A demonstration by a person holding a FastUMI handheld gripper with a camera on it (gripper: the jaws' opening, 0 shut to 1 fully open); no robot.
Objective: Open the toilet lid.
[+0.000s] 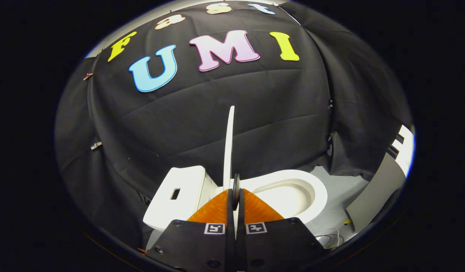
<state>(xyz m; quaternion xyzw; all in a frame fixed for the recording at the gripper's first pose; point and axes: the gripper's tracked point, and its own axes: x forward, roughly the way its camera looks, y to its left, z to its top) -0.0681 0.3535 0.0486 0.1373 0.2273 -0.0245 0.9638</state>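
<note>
The tool pinches the toilet lid between its two fingers, holding it edge-on and raised nearly upright above the toilet, with the tank just beside the fingers on one side and the open seat and bowl on the other.

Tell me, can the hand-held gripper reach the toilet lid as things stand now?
Yes, it appears already there: the hand-held gripper seems shut on the lower edge of the toilet lid, which stands upright and edge-on between the tank and the open seat. Nothing blocks it.
</note>
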